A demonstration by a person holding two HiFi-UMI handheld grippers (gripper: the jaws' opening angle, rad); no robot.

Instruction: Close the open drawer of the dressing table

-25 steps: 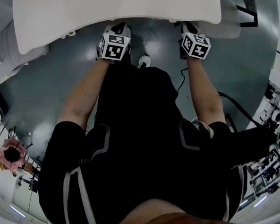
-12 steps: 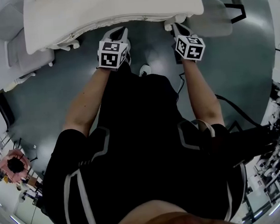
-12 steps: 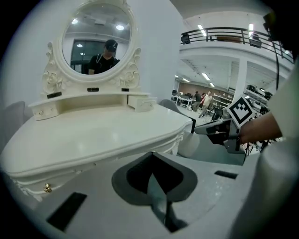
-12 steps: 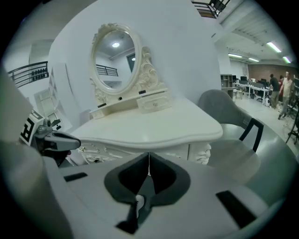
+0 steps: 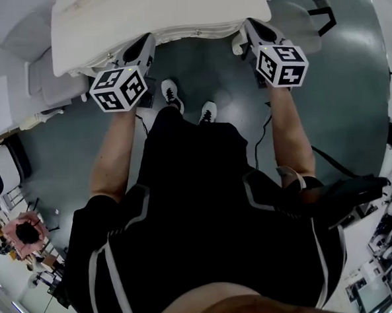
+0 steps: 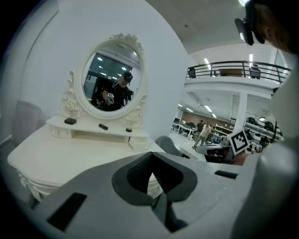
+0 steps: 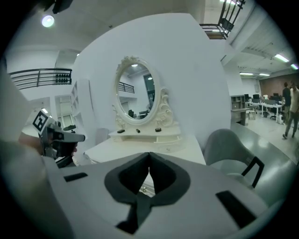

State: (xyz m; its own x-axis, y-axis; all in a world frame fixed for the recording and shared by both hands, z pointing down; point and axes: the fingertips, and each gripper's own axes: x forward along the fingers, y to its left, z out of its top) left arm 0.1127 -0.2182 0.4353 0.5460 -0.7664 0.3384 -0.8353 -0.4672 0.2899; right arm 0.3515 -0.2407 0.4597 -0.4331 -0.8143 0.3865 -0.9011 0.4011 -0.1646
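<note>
Left hand-held gripper [image 6: 150, 158] and right hand-held gripper [image 7: 149, 156] clenched, empty. Drawer [image 5: 195, 32] sits under worktop [image 5: 161, 12] edge, between them. We judge it light, rigid, free-sliding; push its front squarely, either side of centre.

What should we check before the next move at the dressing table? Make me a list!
1. Left gripper empty, jaws together: ok.
2. Right gripper empty, jaws together: ok.
3. Both grippers up at the front edge of the dressing table: ok.
4. Drawer seen open, in line with the jaws: cannot tell; the tabletop hides it from above.
5. Small dark things sit on the shelf under the mirror, away from the front edge: ok.
6. Grey chair beside the table, not in front of the jaws: ok.
</note>
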